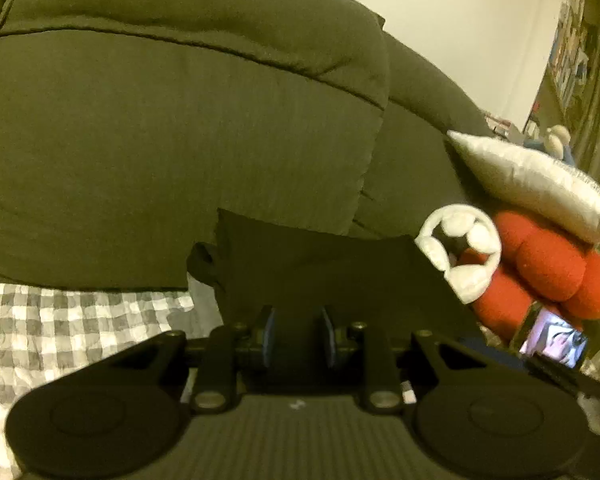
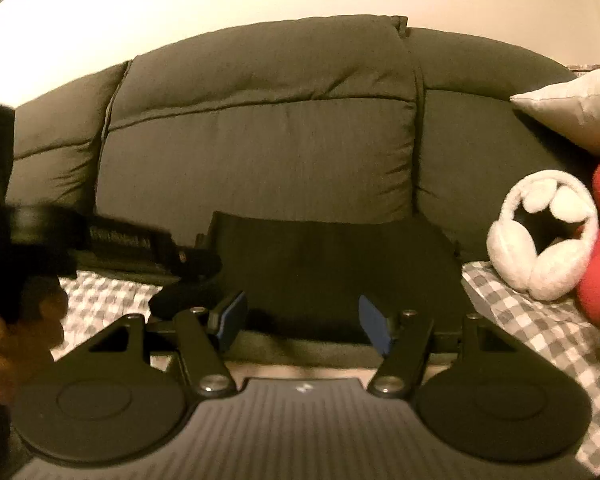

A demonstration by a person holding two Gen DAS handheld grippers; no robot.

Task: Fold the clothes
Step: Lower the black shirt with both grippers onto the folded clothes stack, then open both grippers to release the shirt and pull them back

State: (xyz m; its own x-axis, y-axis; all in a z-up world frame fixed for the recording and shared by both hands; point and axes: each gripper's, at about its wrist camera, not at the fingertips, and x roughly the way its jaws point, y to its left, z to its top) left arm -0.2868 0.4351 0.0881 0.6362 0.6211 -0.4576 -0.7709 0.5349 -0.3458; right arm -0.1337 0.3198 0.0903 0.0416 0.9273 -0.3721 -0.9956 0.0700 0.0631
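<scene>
A dark garment lies folded flat on a grey-and-white checked sheet, against the sofa's back cushions. In the left wrist view my left gripper has its blue pads close together, with the garment's dark cloth filling the narrow gap. The right wrist view shows the same garment with the left gripper at its left edge, held by a hand. My right gripper stands open at the garment's near edge, pads wide apart and not pressing on the cloth.
Dark grey sofa cushions rise right behind the garment. To the right lie white fluffy earmuffs, a red plush toy and a silver pillow. A phone with a lit screen sits at the right edge.
</scene>
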